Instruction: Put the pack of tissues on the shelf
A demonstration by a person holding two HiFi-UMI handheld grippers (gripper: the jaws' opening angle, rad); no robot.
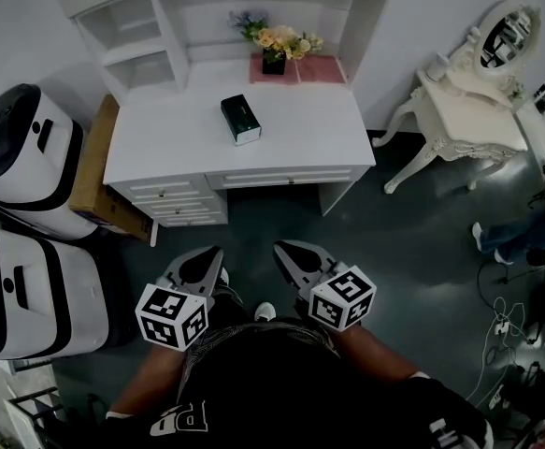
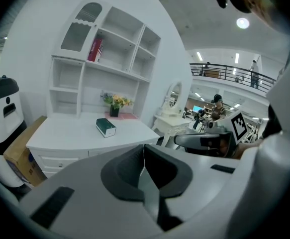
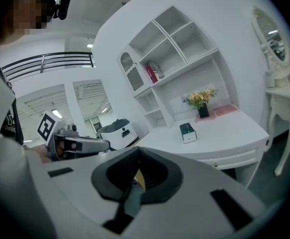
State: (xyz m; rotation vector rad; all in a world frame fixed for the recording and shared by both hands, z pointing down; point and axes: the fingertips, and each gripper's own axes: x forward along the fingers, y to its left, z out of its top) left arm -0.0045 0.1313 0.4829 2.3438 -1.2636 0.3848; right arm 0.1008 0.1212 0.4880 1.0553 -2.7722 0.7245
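Holding the left gripper (image 1: 200,267) and the right gripper (image 1: 295,260) side by side and low, well short of the front edge of the desk (image 1: 160,152), each with jaws pressed together on nothing. Finding the pack of tissues (image 1: 240,120) lying flat near the middle of the desk top, somewhat nearer the back edge than the front and apart from everything else. Behind it, by the back edge, a vase of flowers (image 1: 274,56) on a pink mat (image 1: 317,69). Judged not yet begun: no grasp made, and the shelf unit (image 1: 136,26) along the back edge untouched. Most likely to go wrong first at the reach. If brought in with jaws pressed together, bound only to shove the pack backward toward the vase, so spread them before closing in. Easy, too, to lose a soft pack by squeezing one end, with sagging, twisting or slipping out on the lift; better pinched across its short width near the middle. Then the carry: if swung up too low, liable to clip the flowers or a shelf divider. If set down half over a shelf's front lip, liable to tumble back onto the desk. Best to steer clear of the upper compartment holding the red book (image 2: 95,50).
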